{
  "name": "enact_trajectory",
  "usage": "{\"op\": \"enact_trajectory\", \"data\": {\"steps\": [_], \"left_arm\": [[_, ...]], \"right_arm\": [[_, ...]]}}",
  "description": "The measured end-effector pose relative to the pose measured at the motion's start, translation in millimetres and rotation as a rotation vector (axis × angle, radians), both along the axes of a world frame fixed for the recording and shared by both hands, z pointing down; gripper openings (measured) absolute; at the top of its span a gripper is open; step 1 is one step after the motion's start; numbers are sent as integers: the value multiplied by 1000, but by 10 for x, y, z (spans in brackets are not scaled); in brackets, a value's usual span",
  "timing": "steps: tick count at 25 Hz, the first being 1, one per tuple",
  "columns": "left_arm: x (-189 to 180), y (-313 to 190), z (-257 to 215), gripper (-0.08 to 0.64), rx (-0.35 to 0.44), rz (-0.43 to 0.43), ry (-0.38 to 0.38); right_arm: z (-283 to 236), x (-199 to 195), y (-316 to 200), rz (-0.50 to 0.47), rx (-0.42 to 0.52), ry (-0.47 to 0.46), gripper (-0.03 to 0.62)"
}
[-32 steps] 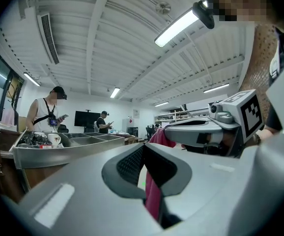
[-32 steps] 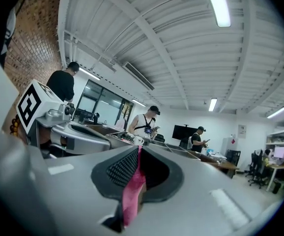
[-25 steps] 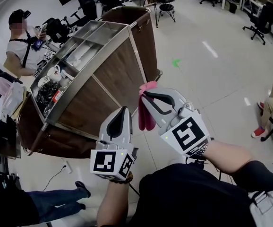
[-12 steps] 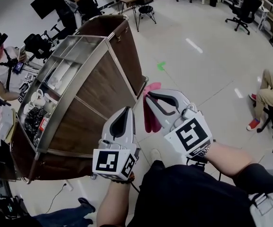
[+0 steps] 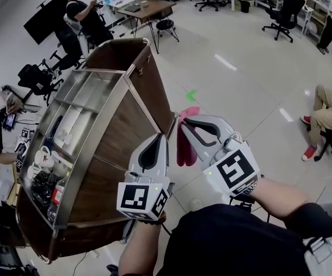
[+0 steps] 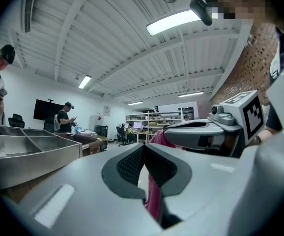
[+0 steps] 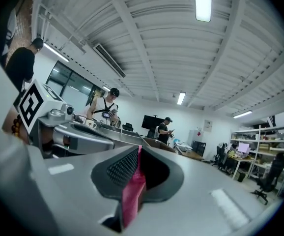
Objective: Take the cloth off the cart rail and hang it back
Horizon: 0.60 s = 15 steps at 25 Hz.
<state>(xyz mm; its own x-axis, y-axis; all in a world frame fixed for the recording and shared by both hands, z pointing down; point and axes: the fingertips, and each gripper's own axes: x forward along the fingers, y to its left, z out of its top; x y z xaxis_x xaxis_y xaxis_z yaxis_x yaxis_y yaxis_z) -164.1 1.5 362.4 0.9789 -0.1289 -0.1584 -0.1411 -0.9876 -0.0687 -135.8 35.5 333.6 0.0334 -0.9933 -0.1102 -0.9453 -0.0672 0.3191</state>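
Pink cloth [image 5: 184, 148] hangs in a narrow, limp fold from the right gripper [image 5: 184, 121], in the air just beside the wood-panelled side of the cart [image 5: 126, 137] and apart from the steel rim [image 5: 97, 137] along the cart's top edge. In the right gripper view the fingers [image 7: 125, 168] are clenched on the cloth: a pink strip is pinched between the ribbed dark pads and runs down out of the grip. The left gripper [image 5: 159, 138] is held next to the right one, a little lower in the head view and nearer the cart's side. Its fingers [image 6: 129, 163] are closed tip to tip with nothing between the pads. The pink seen in the gap below them in the left gripper view is the cloth hanging past them from the other gripper. Both grippers point roughly level, away from the person's body and along the cart. The cart's steel top is split into compartments. White cups [image 5: 42, 157] and a bottle [image 5: 57, 194] with a red label sit in the nearer ones. On the pale floor [image 5: 240, 91] beyond the grippers is a small green mark [image 5: 192, 95]. A person [image 5: 327, 114] sits at the right edge, another person [image 5: 83, 16] stands at the back by a dark screen [image 5: 45, 19], and a table [image 5: 143, 7] stands near them.
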Motion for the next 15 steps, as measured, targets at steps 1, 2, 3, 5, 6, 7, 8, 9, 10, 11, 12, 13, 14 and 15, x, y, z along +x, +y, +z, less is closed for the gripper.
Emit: {"op": "enact_trajectory", "data": {"steps": [1, 2, 3, 5, 6, 7, 8, 9, 10, 11, 12, 13, 14, 15], "left_arm": [[33, -86, -13, 3, -4, 5, 2], [60, -172, -21, 3, -8, 9, 4], [84, -259, -26, 3, -9, 15, 5], [141, -427, -38, 3, -8, 29, 3], [176, -502, -51, 3, -7, 36, 1], [214, -570, -69, 3, -5, 41, 0], [255, -635, -90, 3, -5, 44, 0], [296, -696, -106, 3, -6, 47, 0], [338, -753, -111, 3, -7, 49, -1], [383, -802, -100, 3, -9, 51, -4], [434, -845, -78, 3, -12, 54, -8], [489, -882, -54, 3, -14, 55, -12], [546, -915, -34, 3, -15, 55, -16], [607, -941, -20, 3, -16, 55, -18]], "right_arm": [[-14, 36, -83, 6, 2, 6, 18], [-11, 63, -161, 17, -6, -18, 18], [-4, 88, -242, 28, -14, -43, 18], [-13, 154, -411, 43, -15, -50, 18], [-25, 197, -490, 49, -15, -52, 18], [-48, 251, -567, 51, -9, -34, 18], [-73, 309, -643, 51, -2, -10, 18], [-88, 365, -714, 52, 0, 1, 18], [-92, 416, -776, 54, 0, 1, 18], [-89, 466, -828, 56, -1, -1, 18], [-85, 520, -870, 58, -1, -4, 18], [-84, 579, -904, 59, 0, -4, 18], [-86, 640, -931, 60, 3, -4, 18], [-87, 704, -952, 60, 3, -10, 18]]}}
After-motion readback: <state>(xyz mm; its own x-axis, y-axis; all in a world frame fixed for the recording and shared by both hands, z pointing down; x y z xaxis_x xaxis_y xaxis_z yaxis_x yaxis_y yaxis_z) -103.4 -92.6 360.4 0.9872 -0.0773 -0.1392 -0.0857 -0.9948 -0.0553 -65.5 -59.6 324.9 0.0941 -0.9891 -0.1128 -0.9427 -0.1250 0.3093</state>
